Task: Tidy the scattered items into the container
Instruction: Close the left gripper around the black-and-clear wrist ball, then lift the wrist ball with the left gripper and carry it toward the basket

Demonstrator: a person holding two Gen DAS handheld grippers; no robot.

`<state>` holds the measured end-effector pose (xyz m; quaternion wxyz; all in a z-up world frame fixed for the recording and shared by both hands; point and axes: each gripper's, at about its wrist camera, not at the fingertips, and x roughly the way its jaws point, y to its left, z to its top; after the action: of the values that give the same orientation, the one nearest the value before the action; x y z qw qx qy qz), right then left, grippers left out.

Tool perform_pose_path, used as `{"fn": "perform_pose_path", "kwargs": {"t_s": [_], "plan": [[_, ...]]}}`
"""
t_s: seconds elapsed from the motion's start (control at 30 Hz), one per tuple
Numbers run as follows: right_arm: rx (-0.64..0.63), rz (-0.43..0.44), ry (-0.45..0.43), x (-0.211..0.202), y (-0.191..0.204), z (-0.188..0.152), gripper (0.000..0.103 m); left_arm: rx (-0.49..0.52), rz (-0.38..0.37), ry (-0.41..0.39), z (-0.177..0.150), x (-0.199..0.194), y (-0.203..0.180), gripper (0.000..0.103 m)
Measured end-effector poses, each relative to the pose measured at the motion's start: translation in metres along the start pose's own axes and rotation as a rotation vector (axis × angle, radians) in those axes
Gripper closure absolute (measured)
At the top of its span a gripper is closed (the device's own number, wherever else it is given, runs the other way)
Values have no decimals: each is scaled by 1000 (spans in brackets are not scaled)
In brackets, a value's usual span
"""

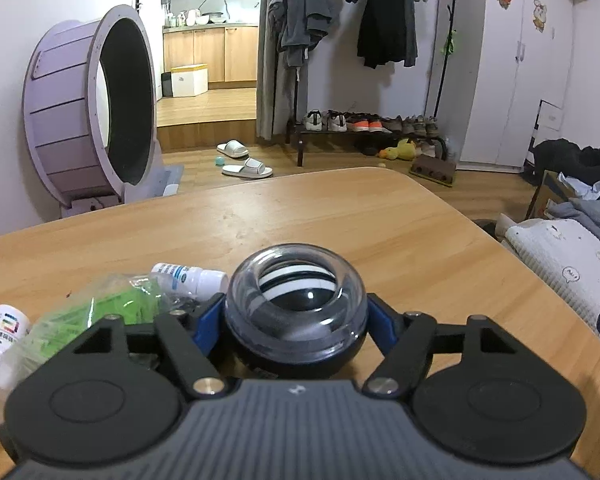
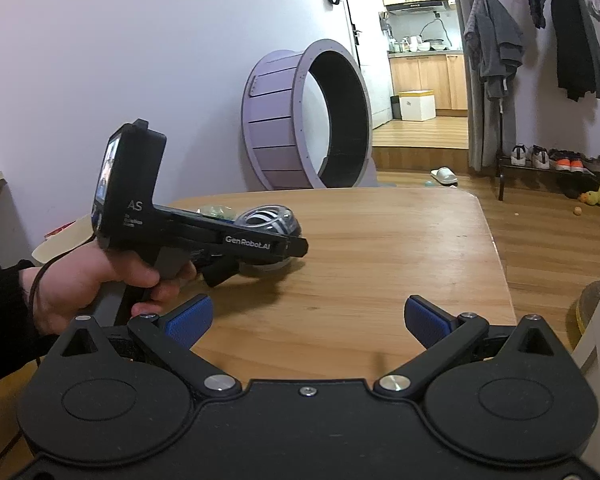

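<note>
You are working the pickup step: your left gripper (image 1: 296, 316) is bracketing the gyro ball (image 1: 296, 308), with a blue pad (image 1: 210, 320) pressing in on each flank, so the jaws are standing about half open and clamped on the ball's widest part. The ball is sitting on the wooden table (image 1: 380, 220), close to the near-left clutter: a white dropper bottle (image 1: 190, 278) lying just behind it, a clear bag of green pieces (image 1: 100, 316) beside it, and a second small bottle (image 1: 0, 336) further left. The ball is nearly round, so it has little long axis to speak of; its clear dome and round opening are facing up and slightly towards the camera, with the striped rotor showing inside. Your right gripper (image 2: 306, 322) is hanging wide open over bare table, holding nothing. No container is appearing in either view, so the next move is probably calling for a straight lift clear of the bottle and bag, then a search for the bin; since a smooth round shell may slip, you are likely needing a firm, level carry.
</note>
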<state>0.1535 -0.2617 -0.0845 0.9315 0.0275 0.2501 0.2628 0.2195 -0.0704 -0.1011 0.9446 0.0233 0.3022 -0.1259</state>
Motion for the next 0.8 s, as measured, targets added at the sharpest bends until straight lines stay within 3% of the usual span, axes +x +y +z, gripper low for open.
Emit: {"fn": "perform_pose_path", "kwargs": {"t_s": [0.37, 0.8], "plan": [[-12, 50, -14, -6, 4, 3, 0, 6, 0, -33, 3, -10, -2, 31], [-60, 154, -3, -12, 19, 6, 0, -18, 8, -108, 13, -70, 7, 31]]}}
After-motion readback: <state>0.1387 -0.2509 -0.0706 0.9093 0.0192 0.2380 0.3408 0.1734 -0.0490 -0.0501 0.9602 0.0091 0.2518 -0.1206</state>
